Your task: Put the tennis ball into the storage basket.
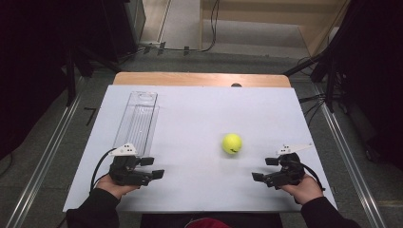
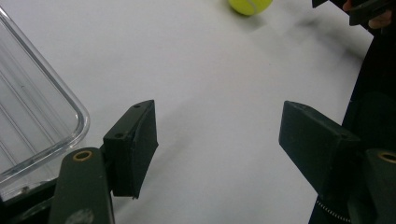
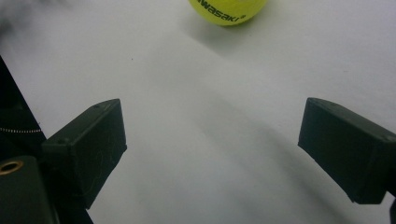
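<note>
A yellow-green tennis ball (image 1: 232,143) lies on the white table (image 1: 199,118), right of centre. It also appears at the top of the left gripper view (image 2: 250,5) and of the right gripper view (image 3: 228,11), where green lettering shows on it. My left gripper (image 1: 153,167) rests near the front left, open, with nothing between its jaws (image 2: 217,140). My right gripper (image 1: 265,169) sits near the front right, open and empty (image 3: 212,144), a short way in front of and right of the ball. A clear plastic tray (image 1: 137,118) lies lengthwise just beyond the left gripper.
The clear tray's rounded corner (image 2: 70,116) lies close to the left jaw in the left gripper view. The right hand and its gripper (image 2: 369,11) show far off there. Beyond the table's wooden far edge (image 1: 199,79) is grey floor with cables and dark stands.
</note>
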A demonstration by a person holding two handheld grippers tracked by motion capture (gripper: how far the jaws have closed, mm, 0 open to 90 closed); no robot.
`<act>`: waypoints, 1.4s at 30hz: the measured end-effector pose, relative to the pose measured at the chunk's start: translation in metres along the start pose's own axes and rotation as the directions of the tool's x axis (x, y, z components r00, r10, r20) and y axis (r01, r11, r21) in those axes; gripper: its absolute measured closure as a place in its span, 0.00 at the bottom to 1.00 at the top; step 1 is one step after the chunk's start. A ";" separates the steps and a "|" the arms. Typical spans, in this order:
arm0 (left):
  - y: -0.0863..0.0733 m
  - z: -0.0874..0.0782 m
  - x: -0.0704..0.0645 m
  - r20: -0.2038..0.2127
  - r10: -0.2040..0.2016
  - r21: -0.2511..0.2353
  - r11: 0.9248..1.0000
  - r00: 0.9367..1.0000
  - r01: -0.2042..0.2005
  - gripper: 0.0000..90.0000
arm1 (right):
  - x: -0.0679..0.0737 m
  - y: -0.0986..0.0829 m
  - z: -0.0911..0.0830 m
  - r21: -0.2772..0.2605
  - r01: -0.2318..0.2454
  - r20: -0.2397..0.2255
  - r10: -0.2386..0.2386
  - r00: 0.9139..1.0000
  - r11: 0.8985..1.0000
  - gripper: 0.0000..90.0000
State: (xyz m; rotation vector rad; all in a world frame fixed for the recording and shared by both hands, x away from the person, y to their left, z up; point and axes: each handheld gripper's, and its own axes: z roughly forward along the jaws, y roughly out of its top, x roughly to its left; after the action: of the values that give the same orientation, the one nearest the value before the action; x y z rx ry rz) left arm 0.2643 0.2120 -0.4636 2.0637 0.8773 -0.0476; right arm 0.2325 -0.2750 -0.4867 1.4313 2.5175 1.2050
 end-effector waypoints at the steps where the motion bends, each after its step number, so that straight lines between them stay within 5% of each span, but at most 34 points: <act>1: 0.000 0.000 0.001 0.002 -0.003 0.001 1.000 1.000 0.003 0.32 | 0.000 0.000 0.000 0.001 0.003 -0.001 -0.003 1.000 1.000 0.06; 18: 0.001 0.000 0.001 0.001 -0.020 -0.010 1.000 1.000 0.020 0.32 | 0.001 0.001 0.002 0.008 0.020 -0.020 -0.020 1.000 1.000 0.06; 23: 0.000 0.000 0.002 0.004 -0.012 0.011 1.000 1.000 0.012 0.32 | 0.002 -0.001 -0.003 -0.005 0.008 0.011 -0.007 1.000 1.000 0.06; 42: -0.005 -0.006 0.007 -0.021 -0.029 0.012 0.999 0.999 0.030 0.32 | 0.002 0.007 0.003 0.020 0.031 0.011 -0.032 0.999 0.999 0.06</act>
State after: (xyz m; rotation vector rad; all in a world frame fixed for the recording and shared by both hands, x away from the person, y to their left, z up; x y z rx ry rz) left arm 0.2648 0.2222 -0.4657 2.0657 0.9226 -0.0472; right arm 0.2372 -0.2698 -0.4840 1.3928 2.5415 1.1669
